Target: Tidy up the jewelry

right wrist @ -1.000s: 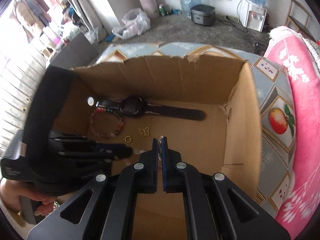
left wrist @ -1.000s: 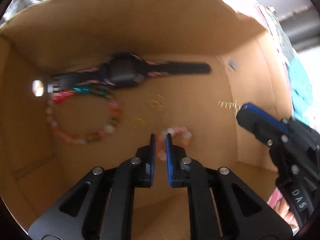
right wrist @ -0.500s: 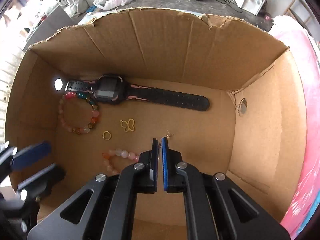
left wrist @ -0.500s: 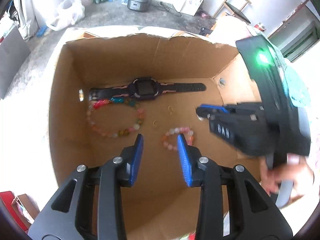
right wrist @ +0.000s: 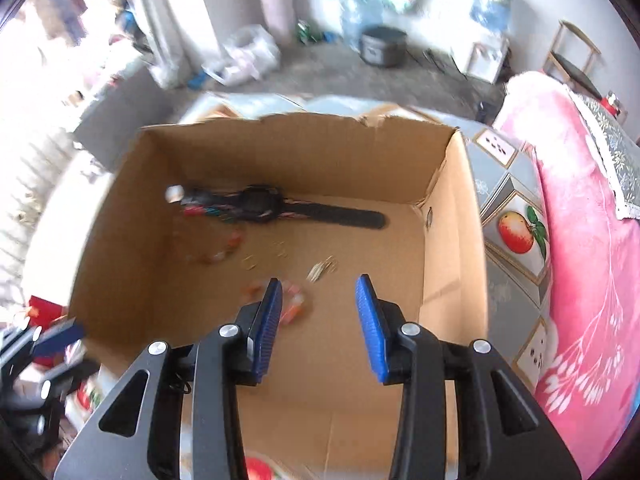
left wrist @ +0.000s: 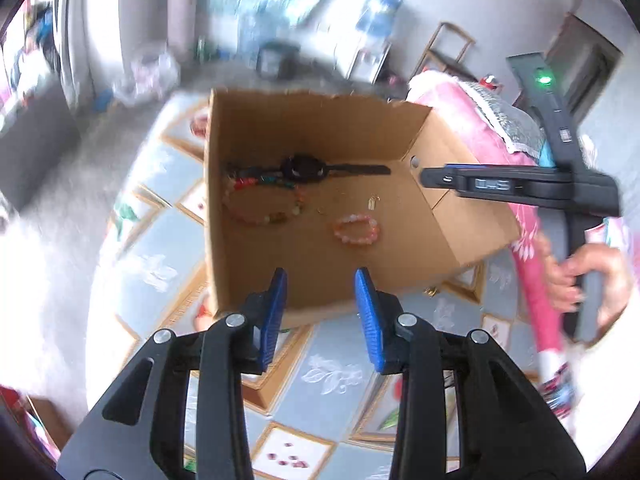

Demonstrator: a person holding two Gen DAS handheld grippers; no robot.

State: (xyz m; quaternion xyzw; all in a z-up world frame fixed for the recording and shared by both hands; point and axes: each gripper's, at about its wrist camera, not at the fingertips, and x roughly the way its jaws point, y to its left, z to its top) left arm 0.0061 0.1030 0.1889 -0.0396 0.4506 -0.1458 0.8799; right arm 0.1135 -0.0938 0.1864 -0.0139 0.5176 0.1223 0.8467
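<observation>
An open cardboard box holds the jewelry. A black watch lies along its far wall. In front of it lie a multicolour bead bracelet, a pink bead bracelet and a small gold piece. My left gripper hangs open and empty above the box's near edge. My right gripper is over the box's right side; its jaws are opening with nothing between them.
The box sits on a patterned cloth with fruit prints. A pink blanket lies to the right. A person's hand holds the right gripper's handle. The left gripper shows at the box's lower left, near a red item.
The left gripper opened and drew back up out of the box. The right gripper, shut on a small gold piece before, opened and rose; the piece now lies on the box floor.
</observation>
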